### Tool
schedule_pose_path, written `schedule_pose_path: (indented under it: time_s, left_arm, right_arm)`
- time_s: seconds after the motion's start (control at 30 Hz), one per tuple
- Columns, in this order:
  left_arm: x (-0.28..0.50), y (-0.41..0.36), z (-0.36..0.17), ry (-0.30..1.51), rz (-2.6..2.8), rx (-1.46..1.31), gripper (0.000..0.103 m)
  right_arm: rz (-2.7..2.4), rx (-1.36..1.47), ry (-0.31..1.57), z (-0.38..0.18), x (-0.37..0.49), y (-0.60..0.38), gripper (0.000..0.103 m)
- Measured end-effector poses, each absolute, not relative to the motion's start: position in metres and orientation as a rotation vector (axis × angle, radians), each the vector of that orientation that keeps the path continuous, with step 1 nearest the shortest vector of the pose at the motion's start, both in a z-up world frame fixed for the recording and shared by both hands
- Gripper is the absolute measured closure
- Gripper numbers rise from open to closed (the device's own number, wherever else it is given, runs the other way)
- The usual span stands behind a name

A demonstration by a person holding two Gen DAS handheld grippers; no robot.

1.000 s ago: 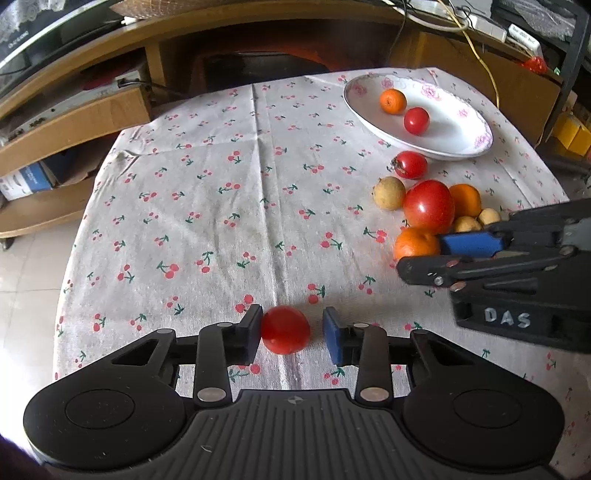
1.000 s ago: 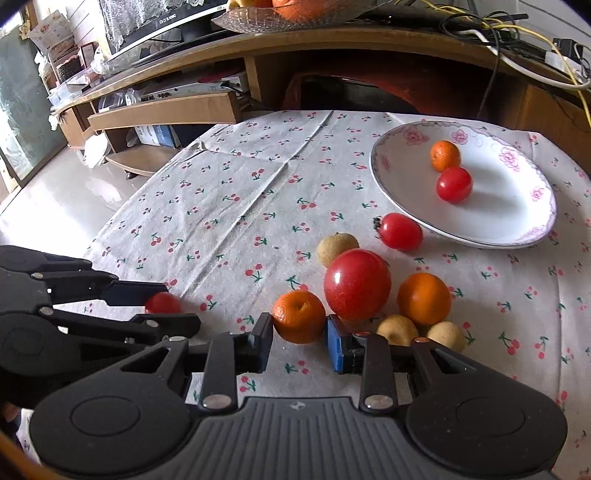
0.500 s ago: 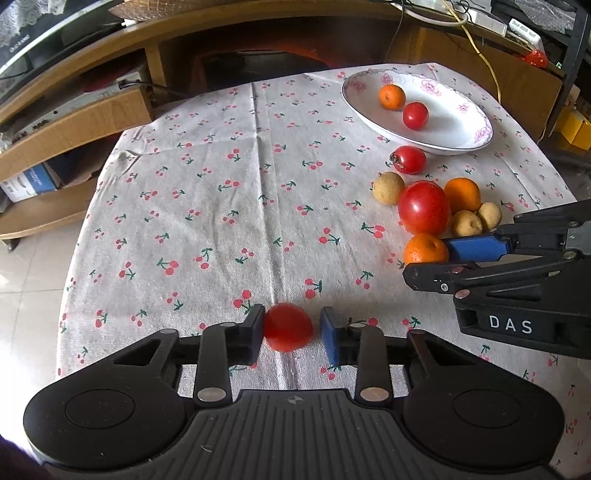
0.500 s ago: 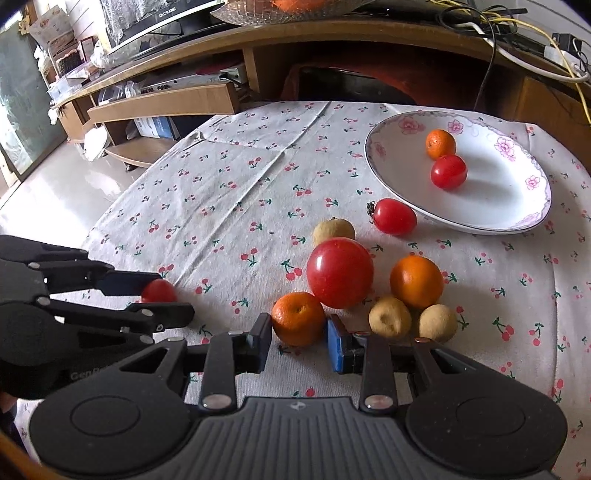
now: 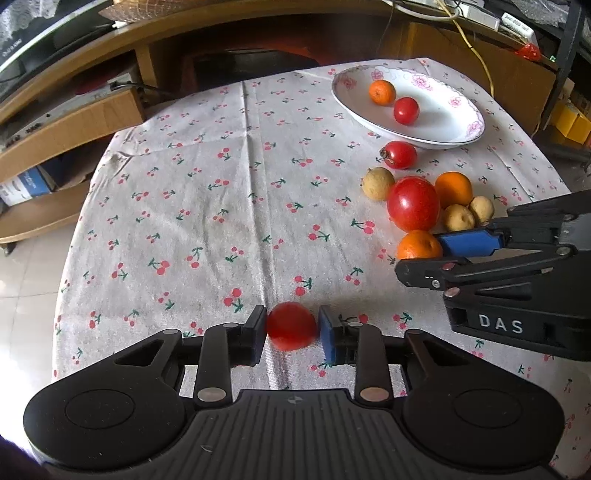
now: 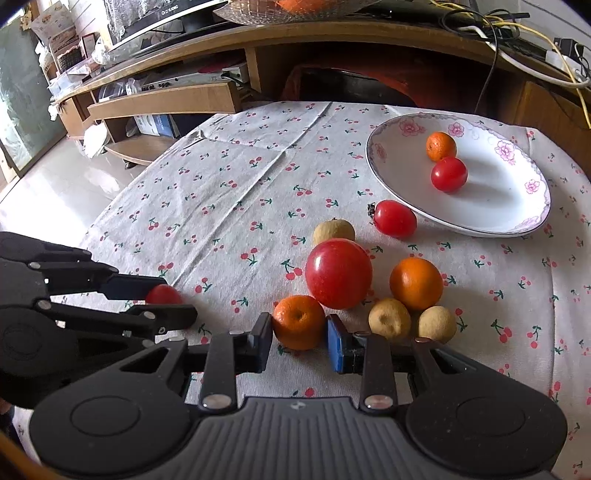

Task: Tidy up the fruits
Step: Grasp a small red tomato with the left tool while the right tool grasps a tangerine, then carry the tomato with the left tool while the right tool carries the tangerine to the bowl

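Our left gripper [image 5: 291, 332] pinches a tomato [image 5: 291, 326]; our right gripper [image 6: 298, 334] clasps an orange [image 6: 299, 322] amid crowded fruit.

White capitals "DAS" stand on the black side of the right tongs [image 5: 424, 254], at the right edge of the left wrist view. In the right wrist view, small white lettering runs along the lower edge of the screen [image 6: 173, 11] at the top of the frame, too small to read. Nothing else is legible.
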State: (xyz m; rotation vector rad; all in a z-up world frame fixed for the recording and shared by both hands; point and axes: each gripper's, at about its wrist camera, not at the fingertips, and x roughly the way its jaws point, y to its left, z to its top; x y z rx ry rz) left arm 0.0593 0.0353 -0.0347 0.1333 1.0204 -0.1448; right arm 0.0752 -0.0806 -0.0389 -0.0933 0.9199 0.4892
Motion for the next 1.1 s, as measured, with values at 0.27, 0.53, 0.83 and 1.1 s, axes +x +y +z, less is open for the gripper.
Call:
schedule_pose_path:
  time_s: [0.27, 0.53, 0.83, 1.1]
  left_arm:
    - [0.057, 0.033, -0.033, 1.024, -0.142, 0.138, 0.068]
    - [0.056, 0.019, -0.026, 1.002, -0.193, 0.137, 0.069]
    - [0.064, -0.006, -0.009, 0.947, -0.253, 0.135, 0.069]
    - [0.077, -0.029, 0.004, 0.906, -0.278, 0.145, 0.070]
  right_arm:
    - [0.479, -0.081, 0.917, -0.033, 0.070, -0.088, 0.072]
    - [0.452, -0.062, 0.897, -0.021, 0.059, -0.102, 0.073]
    - [0.386, -0.036, 0.866, -0.004, 0.056, -0.126, 0.073]
    - [0.347, -0.025, 0.842, 0.011, 0.064, -0.141, 0.073]
